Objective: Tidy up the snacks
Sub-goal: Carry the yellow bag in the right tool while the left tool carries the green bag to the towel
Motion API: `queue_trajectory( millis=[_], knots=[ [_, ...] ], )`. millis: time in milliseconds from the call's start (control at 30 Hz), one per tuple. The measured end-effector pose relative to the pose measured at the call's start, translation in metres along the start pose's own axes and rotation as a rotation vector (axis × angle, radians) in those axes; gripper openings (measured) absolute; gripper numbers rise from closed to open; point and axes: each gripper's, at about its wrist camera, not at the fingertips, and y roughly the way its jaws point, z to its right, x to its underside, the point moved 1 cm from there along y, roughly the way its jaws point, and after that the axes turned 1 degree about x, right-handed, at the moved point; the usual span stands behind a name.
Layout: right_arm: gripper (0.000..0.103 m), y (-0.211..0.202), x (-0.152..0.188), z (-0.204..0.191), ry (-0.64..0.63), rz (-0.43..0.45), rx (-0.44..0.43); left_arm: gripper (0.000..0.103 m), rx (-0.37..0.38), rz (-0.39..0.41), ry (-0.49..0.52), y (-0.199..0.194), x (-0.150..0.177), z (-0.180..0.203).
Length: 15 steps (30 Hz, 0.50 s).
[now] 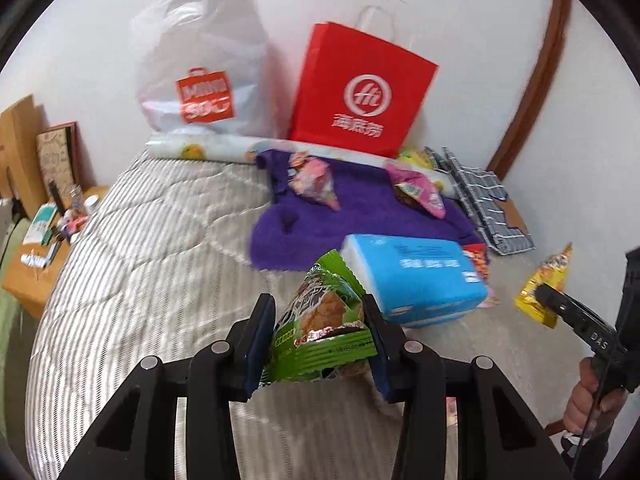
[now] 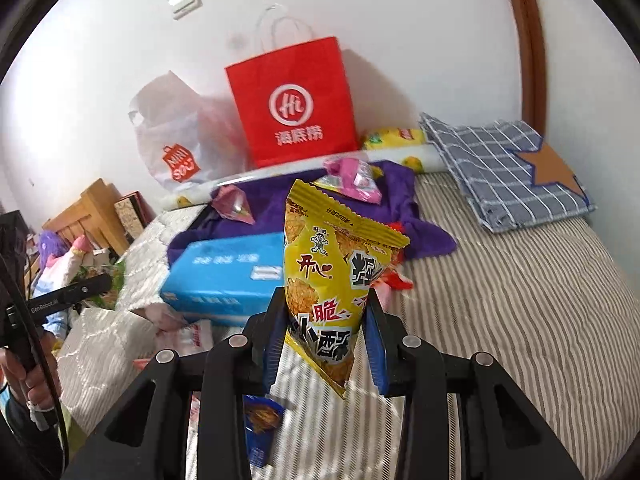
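My left gripper (image 1: 318, 314) is shut on a green snack packet (image 1: 324, 328), held above the striped bed cover. My right gripper (image 2: 324, 312) is shut on a yellow snack packet (image 2: 336, 268) that stands upright between its pads; the same yellow snack packet (image 1: 544, 292) shows at the right edge of the left wrist view. Pink snack packets (image 1: 316, 182) lie on a purple cloth (image 1: 352, 220) farther back. A red paper bag (image 1: 360, 88) and a white plastic bag (image 1: 200, 76) stand against the wall. A blue packet (image 2: 260, 428) lies below the right gripper.
A blue tissue pack (image 1: 420, 276) lies just beyond the grippers. A folded checked cloth (image 2: 504, 168) lies at the right by the wall. A wooden bedside table (image 1: 40, 248) with small items stands left of the bed. A yellow chip bag (image 2: 394, 138) lies beside the red bag.
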Motion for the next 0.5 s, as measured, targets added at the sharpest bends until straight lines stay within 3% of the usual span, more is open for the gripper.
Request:
queue_trajectory(
  millis=[500],
  knots=[
    [0.036,0.025,-0.074,-0.018,-0.046,0.072,0.014,0.041,0.063,0.011,0.127,0.049,-0.049,0.078]
  ],
)
